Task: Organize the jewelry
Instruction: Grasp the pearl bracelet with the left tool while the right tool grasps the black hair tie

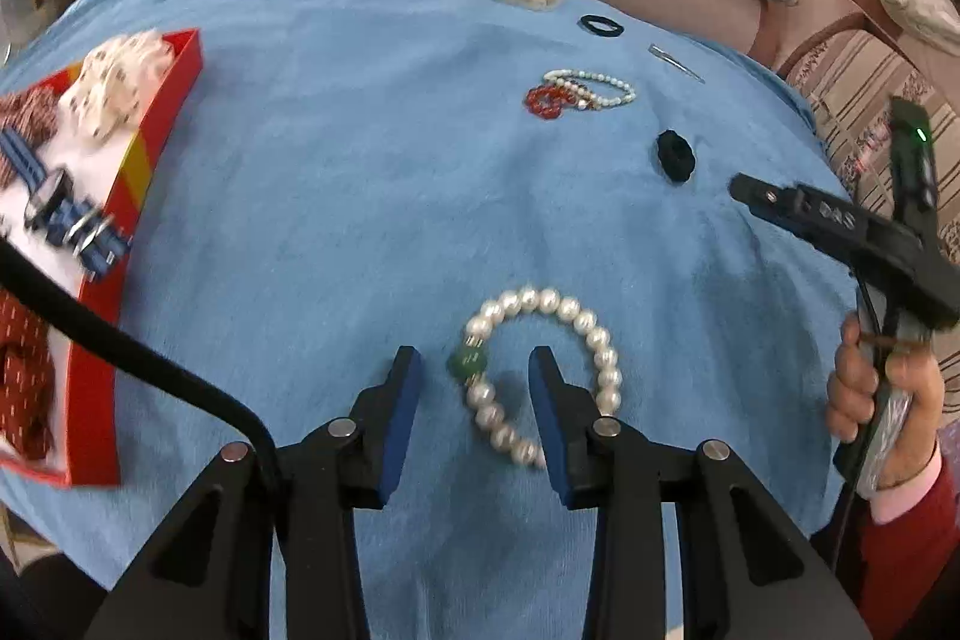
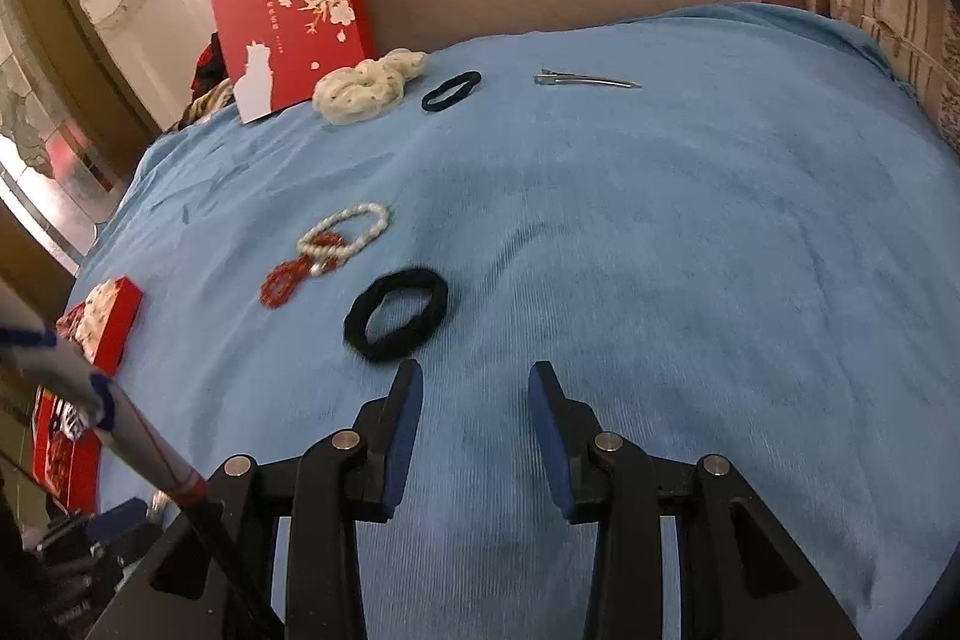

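Surface: blue cloth (image 1: pixel 336 196) spread over the bench, striped cushions behind.
Left view: left gripper (image 1: pixel 475 376) fingers spread apart, holding nothing, straddling the green bead side of a pearl bracelet (image 1: pixel 591 334) on the cloth; red box (image 1: pixel 159 142) lies left.
Right view: right gripper (image 2: pixel 475 388) fingers spread, empty, just short of a black scrunchie (image 2: pixel 396 313); hair clip (image 2: pixel 585 81) lies well beyond.

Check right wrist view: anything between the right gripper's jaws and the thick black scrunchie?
Nothing. In the right wrist view only bare blue cloth separates the open right gripper from the thick black scrunchie, which lies just ahead, left of centre.
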{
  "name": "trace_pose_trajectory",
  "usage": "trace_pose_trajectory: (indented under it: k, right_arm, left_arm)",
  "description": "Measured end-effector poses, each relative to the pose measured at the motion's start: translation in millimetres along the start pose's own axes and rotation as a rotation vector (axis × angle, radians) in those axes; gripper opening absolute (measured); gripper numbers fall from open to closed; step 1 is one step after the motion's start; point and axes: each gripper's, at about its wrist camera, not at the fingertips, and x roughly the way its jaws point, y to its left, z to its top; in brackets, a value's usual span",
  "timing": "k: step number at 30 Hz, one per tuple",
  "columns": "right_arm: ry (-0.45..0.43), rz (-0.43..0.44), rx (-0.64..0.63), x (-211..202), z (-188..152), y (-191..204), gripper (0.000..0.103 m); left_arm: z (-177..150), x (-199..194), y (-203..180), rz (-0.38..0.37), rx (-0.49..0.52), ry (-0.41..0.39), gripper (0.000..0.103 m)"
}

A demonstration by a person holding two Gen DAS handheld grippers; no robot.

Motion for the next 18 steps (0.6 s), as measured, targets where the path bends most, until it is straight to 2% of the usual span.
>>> trace_pose_trajectory:
  k: [7, 10, 16, 17, 18]
  right_arm:
    - [-0.023, 0.033, -0.033, 14, 39, 19, 0.04]
    - [0.017, 0.042, -0.094, 36, 58, 39, 0.04]
    - [0.099, -0.02, -0.164, 90, 74, 61, 0.04]
    - [0.098, -0.044, -0.181, 95, 73, 64, 0.039]
    - [0.092, -0.078, -0.209, 98, 71, 68, 0.036]
  left_arm:
    - [5, 10, -7, -0.004, 0.025, -0.028, 0.041]
    - [5, 14, -13, 0.006, 0.05, -0.049, 0.041]
    - [1, 17, -21, 0.022, 0.085, -0.085, 0.04]
    - [0, 17, -22, 0.034, 0.093, -0.094, 0.031]
    - [-1, 18, -24, 0.057, 0.104, -0.102, 0.015]
